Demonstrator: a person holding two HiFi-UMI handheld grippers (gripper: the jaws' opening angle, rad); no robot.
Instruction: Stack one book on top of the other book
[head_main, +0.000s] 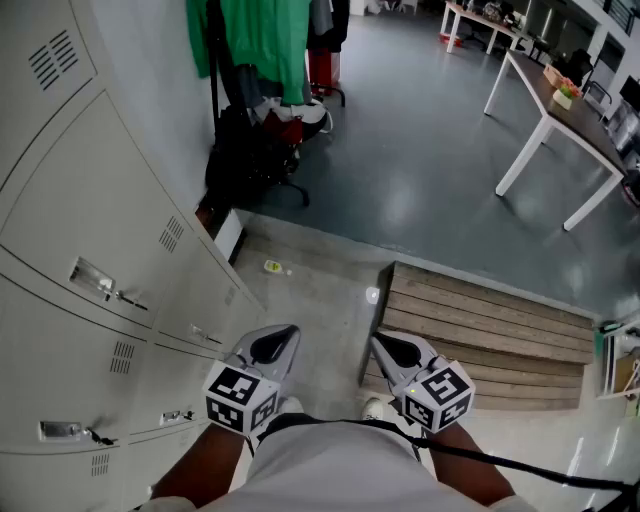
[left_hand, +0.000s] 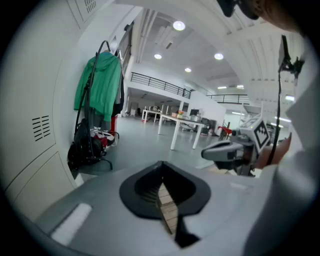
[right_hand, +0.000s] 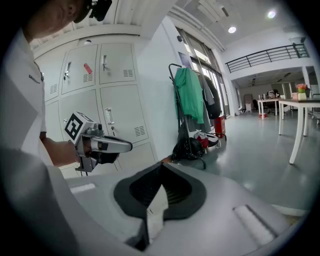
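**Both grippers shut and empty, no book in sight**

The left gripper and the right gripper are held side by side close to the person's waist, well apart, both aimed forward and tilted slightly down. In each gripper view the jaws meet in a closed seam with nothing between them – left, right.

The only print that shows is the black-and-white square markers on the two cubes; a small red tag on one locker door is too small to read. Where the books lie – and which way they point – cannot be told from these views.

A bank of grey lockers runs along the person's left. Beyond it a green jacket hangs on a coat rack above a black bag. A slatted wooden platform lies on the floor ahead of the right gripper, and a white table stands further off.
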